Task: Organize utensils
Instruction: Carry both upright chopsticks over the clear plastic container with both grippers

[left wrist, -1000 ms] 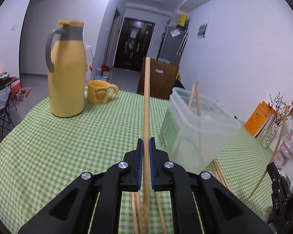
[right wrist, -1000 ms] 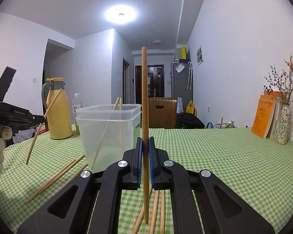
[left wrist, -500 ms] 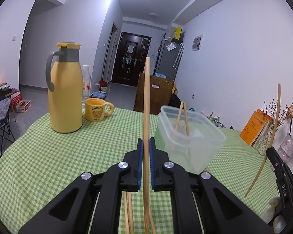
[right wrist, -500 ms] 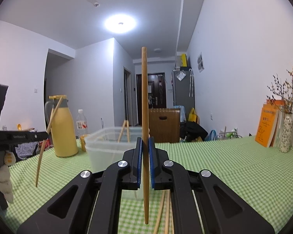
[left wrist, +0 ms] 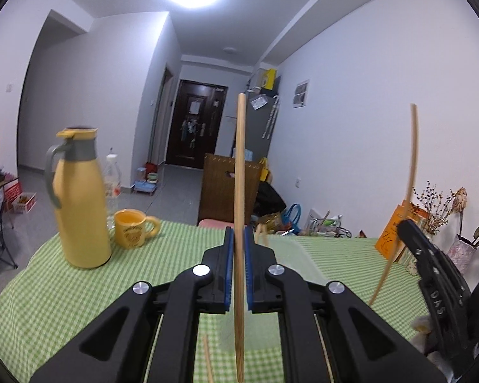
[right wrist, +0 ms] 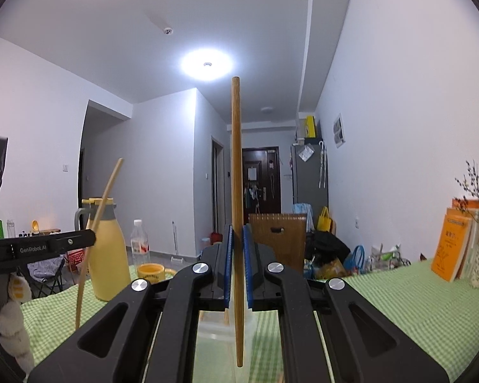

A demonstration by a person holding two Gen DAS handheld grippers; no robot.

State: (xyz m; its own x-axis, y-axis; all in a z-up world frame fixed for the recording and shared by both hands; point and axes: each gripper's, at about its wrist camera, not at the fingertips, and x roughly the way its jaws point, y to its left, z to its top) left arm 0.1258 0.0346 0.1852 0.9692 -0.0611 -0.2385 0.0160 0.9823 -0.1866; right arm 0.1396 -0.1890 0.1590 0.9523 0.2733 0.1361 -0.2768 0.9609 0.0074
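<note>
Left wrist view: the left gripper is clamped tight on one upright light wooden chopstick. Beyond it on the green checked tablecloth stand one yellow thermos jug and one yellow mug. The right gripper likewise pinches a second, darker wooden chopstick above the clear plastic tub. Both grippers now sit higher than a second ago; the tub has dropped low in view.

Both grippers are rising: in the left wrist view the clear container has dropped from right of centre to behind the left gripper; in the right wrist view it sinks beneath the right gripper, ceiling filling the frame.
</note>
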